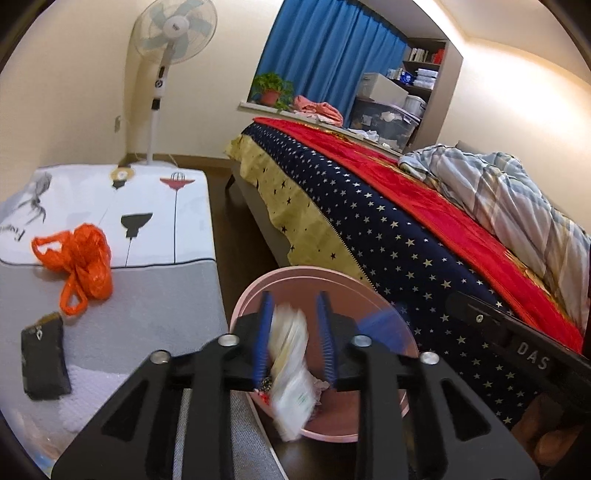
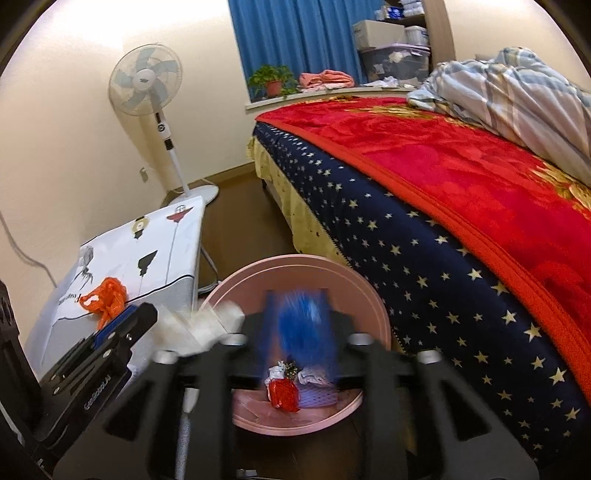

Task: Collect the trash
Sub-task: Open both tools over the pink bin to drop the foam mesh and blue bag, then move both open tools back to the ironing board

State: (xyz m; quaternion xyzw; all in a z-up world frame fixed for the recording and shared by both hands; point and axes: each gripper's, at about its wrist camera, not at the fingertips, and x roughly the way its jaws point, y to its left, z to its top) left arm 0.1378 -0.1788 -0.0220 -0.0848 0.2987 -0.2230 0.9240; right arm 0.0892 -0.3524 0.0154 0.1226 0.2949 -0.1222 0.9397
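A round pink bin (image 1: 295, 271) stands on the floor between a low table and the bed. My left gripper (image 1: 294, 301) hangs over it, open, with a blurred white wrapper (image 1: 291, 369) loose between its blue pads and a gap on the right side. My right gripper (image 2: 298, 299) is also over the pink bin (image 2: 295, 264), open, with a blurred blue piece (image 2: 303, 332) in the gap between its fingers. A red wrapper (image 2: 283, 393) and other scraps lie in the bin's bottom. An orange plastic bag (image 1: 79, 258) lies on the table.
The cloth-covered low table (image 1: 155, 280) on the left also holds a dark pouch (image 1: 44, 356). The bed (image 1: 406, 229), with star-print sheet and red blanket, fills the right side. A standing fan (image 1: 173, 29) is in the far corner. Dark floor runs between table and bed.
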